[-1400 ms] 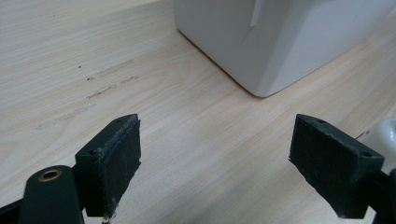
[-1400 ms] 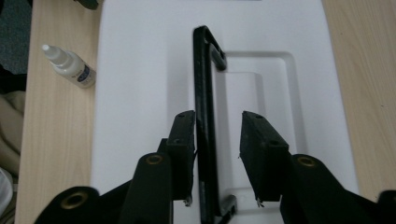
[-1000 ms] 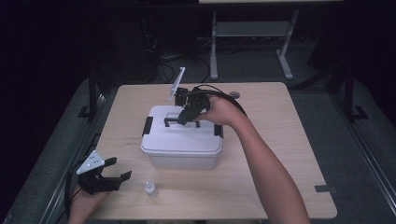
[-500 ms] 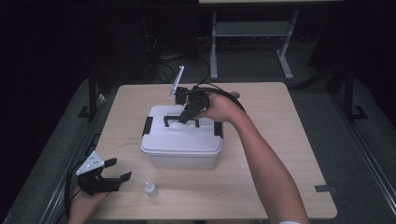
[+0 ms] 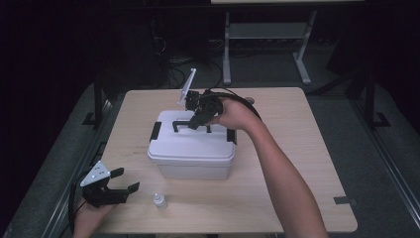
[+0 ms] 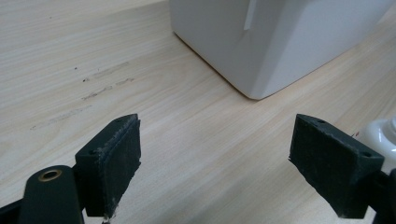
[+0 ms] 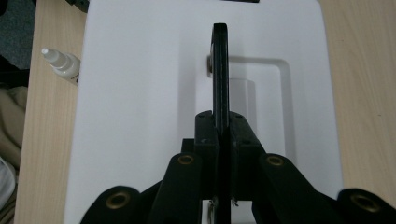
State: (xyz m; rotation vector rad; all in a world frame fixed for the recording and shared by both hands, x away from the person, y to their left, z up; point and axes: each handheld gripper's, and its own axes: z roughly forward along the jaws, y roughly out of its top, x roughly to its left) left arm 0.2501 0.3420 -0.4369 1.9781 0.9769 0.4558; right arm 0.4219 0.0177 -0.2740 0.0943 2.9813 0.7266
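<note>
A box [image 5: 190,148] stood near the middle of the counter [image 5: 297,163], its lid on and a handle [image 5: 184,122] raised upright on top. The right claw [image 5: 194,123] reached over the box from the right and pinched that handle. A small bottle [image 5: 159,201] stood on the counter before the box, toward the near edge. The left claw [image 5: 124,181] sat just left of the bottle, at the near-left corner, well apart from the box.

One white box [image 5: 190,148], one dropper bottle [image 5: 159,201], two claws.
</note>
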